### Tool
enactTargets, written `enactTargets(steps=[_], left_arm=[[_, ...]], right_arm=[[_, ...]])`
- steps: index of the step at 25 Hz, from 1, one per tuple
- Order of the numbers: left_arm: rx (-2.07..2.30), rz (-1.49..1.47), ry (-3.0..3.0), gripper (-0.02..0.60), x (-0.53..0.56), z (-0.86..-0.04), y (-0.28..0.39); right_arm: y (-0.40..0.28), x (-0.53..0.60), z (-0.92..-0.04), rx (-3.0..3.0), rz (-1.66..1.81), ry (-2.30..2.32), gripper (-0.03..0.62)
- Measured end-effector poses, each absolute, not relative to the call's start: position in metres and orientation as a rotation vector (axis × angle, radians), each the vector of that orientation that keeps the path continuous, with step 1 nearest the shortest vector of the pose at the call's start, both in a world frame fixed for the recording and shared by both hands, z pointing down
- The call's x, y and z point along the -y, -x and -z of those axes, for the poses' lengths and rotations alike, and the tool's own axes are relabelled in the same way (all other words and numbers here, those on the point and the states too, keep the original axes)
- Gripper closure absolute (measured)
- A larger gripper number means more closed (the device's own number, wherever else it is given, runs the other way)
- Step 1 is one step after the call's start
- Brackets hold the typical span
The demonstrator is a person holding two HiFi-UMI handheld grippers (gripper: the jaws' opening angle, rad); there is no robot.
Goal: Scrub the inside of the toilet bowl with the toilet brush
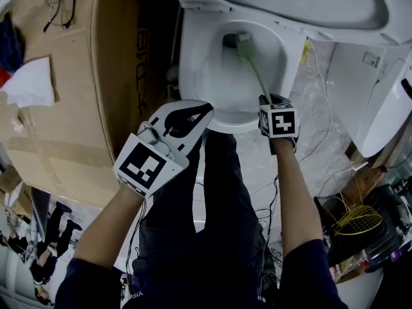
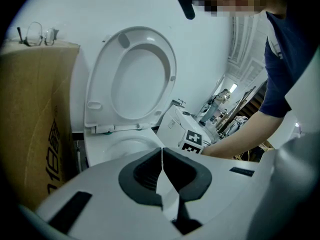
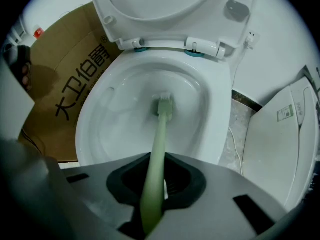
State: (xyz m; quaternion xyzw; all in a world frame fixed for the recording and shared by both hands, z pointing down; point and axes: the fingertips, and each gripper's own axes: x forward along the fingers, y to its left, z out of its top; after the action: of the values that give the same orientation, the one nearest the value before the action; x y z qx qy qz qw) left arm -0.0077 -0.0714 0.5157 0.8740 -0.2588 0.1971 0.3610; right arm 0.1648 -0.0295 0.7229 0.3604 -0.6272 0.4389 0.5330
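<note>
Pretty cramped around the white ceramic toilet bowl (image 1: pixel 193 63). Hemmed in on the left by a tall brown cardboard box (image 1: pixel 71 89) just beside the bowl's outer wall, with a pair of glasses (image 1: pixel 61 8) on top. Boxed in on the right too: white flat-sided plastic unit (image 1: pixel 380 89) standing near the bowl, thin cables (image 1: pixel 324 95) strewn over the pale stone floor (image 1: pixel 309 127) in between. Blocked at the back by the raised white seat and lid (image 1: pixel 309 5), tipped up over the rear of the bowl. Leaves the open oval of the bowl as the only real room, plus the strip of floor in front, mostly taken up by the person's dark trousers (image 1: pixel 219 224).

Right tool (image 3: pixel 152 184): clamped tight on the pale green plastic toilet brush (image 3: pixel 160 134), gripping the handle near its upper end, just above the bowl's front rim. Runs from there down and forward into the bowl, brush head (image 3: pixel 165 104) low by the drain opening at the back, well inside the rim and clear of both side walls.

Left tool (image 2: pixel 162 176): jaws closed pad to pad, nothing between them. Hovers at the front-left of the rim, outside the bowl, well apart from the brush, aimed toward the raised seat.
</note>
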Motion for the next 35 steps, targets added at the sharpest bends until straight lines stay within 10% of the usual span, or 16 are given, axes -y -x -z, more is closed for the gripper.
enactTargets(steps=[35], left_arm=[[0.643,-0.527,-2.308,0.546,0.035,-0.496,-0.006]], right_arm=[[-0.133,-0.057,-0.703,1.565,-1.152,-0.8,0.542]])
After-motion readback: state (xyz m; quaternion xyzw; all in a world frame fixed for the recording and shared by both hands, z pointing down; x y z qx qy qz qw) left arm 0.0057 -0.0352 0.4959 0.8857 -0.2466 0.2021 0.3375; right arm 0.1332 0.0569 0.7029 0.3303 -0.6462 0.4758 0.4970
